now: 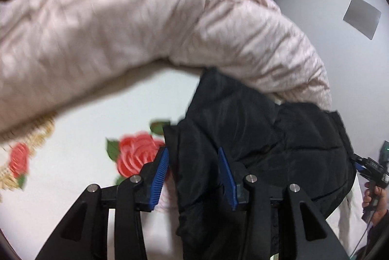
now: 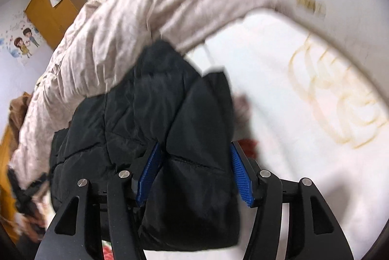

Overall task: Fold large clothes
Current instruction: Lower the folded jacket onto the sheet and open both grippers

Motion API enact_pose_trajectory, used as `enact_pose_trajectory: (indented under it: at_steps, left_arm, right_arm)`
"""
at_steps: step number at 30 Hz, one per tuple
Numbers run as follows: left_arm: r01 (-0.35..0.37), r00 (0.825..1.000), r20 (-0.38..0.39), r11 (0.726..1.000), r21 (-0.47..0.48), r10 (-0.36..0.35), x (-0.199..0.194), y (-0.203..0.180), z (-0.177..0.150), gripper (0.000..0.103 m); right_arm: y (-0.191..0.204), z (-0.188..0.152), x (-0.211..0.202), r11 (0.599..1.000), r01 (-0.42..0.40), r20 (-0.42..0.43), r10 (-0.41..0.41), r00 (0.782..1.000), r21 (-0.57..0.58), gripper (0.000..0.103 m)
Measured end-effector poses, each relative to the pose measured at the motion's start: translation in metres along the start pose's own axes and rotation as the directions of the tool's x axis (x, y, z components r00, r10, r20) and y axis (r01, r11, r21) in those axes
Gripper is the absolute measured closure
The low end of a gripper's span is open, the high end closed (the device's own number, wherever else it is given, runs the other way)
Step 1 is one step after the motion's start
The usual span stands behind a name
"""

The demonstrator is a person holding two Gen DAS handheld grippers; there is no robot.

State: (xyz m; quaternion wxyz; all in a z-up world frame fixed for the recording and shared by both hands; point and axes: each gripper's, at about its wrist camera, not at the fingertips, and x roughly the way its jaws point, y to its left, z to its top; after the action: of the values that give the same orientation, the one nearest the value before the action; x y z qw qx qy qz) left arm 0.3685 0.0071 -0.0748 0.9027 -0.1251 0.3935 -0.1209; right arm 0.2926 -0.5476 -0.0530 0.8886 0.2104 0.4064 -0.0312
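A black puffer jacket (image 1: 255, 128) lies bunched on the bed, seen in both wrist views (image 2: 145, 109). My left gripper (image 1: 194, 174) straddles a fold at the jacket's left edge; its blue pads (image 1: 161, 174) stand apart, with a sliver of sheet showing beside the left one. My right gripper (image 2: 194, 172) has its pads (image 2: 240, 174) spread wide around a thick padded section at the jacket's near right corner, and the fabric sits loosely between them. Both views are blurred.
A crumpled pale pink quilt (image 1: 121, 24) arcs behind the jacket (image 2: 133, 24). The white bedsheet has red roses (image 1: 138, 155) and a gold pattern (image 2: 340, 102). A yellow wardrobe (image 2: 53, 7) stands at the back. A hand (image 1: 374, 192) shows at the right edge.
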Motion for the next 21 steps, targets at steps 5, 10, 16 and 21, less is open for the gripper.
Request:
enact_pose_trajectory:
  at_steps: [5,10,16,21]
  left_arm:
    - [0.02,0.999,0.027,0.999,0.048,-0.021,0.012,-0.033,0.027,0.05]
    - [-0.035,0.999,-0.029,0.991,0.125,0.039,0.071,-0.063,0.039,0.05]
    - [-0.081,0.995,-0.057,0.992,0.097,0.087,0.11,-0.049,0.031,0.044]
    - [-0.097,0.993,-0.058,0.989,0.107,0.104,0.099,-0.051,0.032,0.044]
  right_arm:
    - [0.034,0.016,-0.006,0.997,-0.004,0.068,0.01,0.998,-0.078,0.045]
    - [0.059,0.033,0.052,0.989,0.04,-0.018,-0.043,0.999,-0.143,0.045]
    - [0.042,0.029,0.097,0.976,0.135,-0.06,-0.147,0.987,-0.169,0.047]
    - [0.049,0.029,0.088,0.972,0.167,-0.042,-0.176,0.984,-0.165,0.047]
